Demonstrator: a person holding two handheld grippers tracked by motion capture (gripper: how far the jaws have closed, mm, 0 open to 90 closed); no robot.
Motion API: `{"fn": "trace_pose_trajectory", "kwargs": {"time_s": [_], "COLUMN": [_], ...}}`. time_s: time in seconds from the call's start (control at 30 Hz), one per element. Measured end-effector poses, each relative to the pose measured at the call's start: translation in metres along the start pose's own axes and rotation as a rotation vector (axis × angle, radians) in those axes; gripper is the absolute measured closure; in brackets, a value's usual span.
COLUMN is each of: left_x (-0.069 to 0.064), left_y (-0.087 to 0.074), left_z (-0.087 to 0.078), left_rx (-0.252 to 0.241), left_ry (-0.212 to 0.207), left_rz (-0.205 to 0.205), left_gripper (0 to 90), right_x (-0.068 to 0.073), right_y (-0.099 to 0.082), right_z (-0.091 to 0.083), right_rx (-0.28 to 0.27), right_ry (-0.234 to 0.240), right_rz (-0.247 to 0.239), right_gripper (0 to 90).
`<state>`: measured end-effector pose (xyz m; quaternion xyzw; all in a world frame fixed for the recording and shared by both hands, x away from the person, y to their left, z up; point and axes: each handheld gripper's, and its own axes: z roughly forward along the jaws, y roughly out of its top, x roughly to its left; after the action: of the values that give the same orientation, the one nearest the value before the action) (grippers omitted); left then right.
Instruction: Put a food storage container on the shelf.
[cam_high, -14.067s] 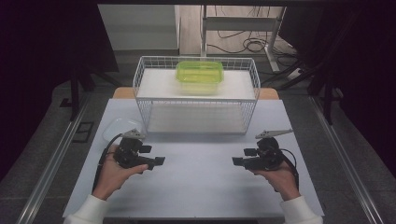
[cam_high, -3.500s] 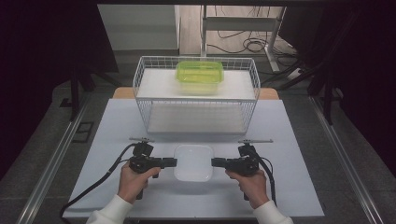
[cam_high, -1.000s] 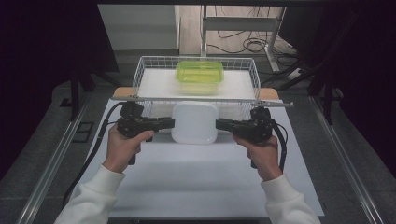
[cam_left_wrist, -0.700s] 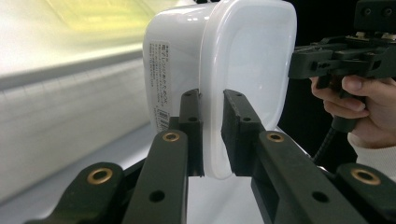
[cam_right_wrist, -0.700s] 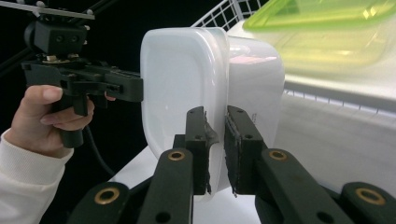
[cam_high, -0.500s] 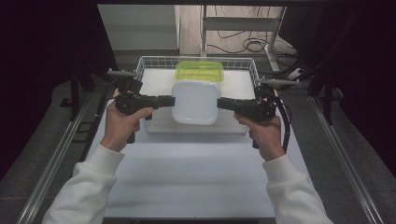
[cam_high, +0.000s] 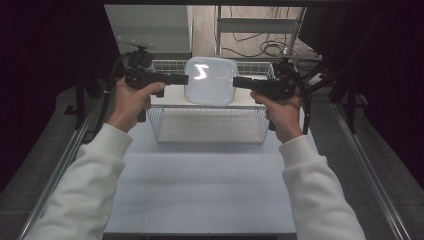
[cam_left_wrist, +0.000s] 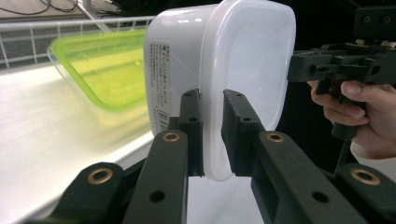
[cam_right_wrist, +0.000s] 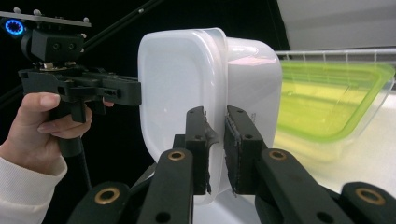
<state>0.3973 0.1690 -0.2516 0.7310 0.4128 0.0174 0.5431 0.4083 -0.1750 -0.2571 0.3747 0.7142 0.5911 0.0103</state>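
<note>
A white plastic container (cam_high: 210, 81) with its lid on hangs in the air over the wire basket (cam_high: 207, 125), tipped so its lid faces the camera. My left gripper (cam_high: 184, 79) is shut on its left rim, and my right gripper (cam_high: 236, 82) is shut on its right rim. In the left gripper view the jaws of my left gripper (cam_left_wrist: 212, 135) pinch the lid edge of the container (cam_left_wrist: 219, 65). The right gripper (cam_right_wrist: 215, 149) clamps the opposite edge of the container (cam_right_wrist: 205, 88). A clear box with a green lid (cam_left_wrist: 100, 65) rests inside the basket behind it.
The wire basket stands on a white board (cam_high: 200, 175) that covers the table. The green-lidded box (cam_right_wrist: 334, 100) sits on the basket's white liner (cam_left_wrist: 51, 130). Dark curtains and metal rails (cam_high: 365, 165) flank the table. Cables lie on the floor beyond.
Both grippers have lifted the white container from the table up and forward over the basket, and it has tilted so its lid faces the camera, hiding the green box in the high view.
</note>
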Motion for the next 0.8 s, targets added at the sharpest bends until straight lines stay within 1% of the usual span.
{"fn": "trace_pose_trajectory", "kwargs": {"time_s": [0.13,0.17,0.33,0.43,0.47,0.53,0.63,0.8], "left_x": [0.011,0.013,0.026,0.033,0.036,0.040,0.045,0.051], "left_y": [0.013,0.016,0.028,0.031,0.032,0.034,0.035,0.036], "left_z": [0.005,0.007,0.013,0.017,0.018,0.020,0.023,0.030], "left_rx": [0.008,0.007,0.003,-0.003,-0.005,-0.004,-0.002,0.005], "left_ry": [-0.002,-0.004,-0.022,-0.029,-0.034,-0.041,-0.044,-0.043], "left_rz": [-0.012,-0.018,-0.044,-0.066,-0.073,-0.092,-0.118,-0.148], "left_gripper": [79.0,79.0,79.0,79.0,78.9,78.9,78.9,78.8], "right_x": [-0.010,-0.012,-0.019,-0.021,-0.023,-0.025,-0.030,-0.037], "right_y": [0.010,0.013,0.030,0.040,0.042,0.046,0.051,0.056], "right_z": [0.008,0.009,0.016,0.020,0.021,0.024,0.027,0.032], "right_rx": [-0.001,0.005,0.025,0.043,0.043,0.051,0.063,0.078], "right_ry": [0.004,0.003,-0.012,-0.023,-0.026,-0.025,-0.022,-0.027], "right_rz": [0.017,0.027,0.036,0.038,0.032,0.039,0.060,0.091], "right_gripper": [79.9,79.9,79.8,79.8,79.8,79.8,79.9,80.0]}}
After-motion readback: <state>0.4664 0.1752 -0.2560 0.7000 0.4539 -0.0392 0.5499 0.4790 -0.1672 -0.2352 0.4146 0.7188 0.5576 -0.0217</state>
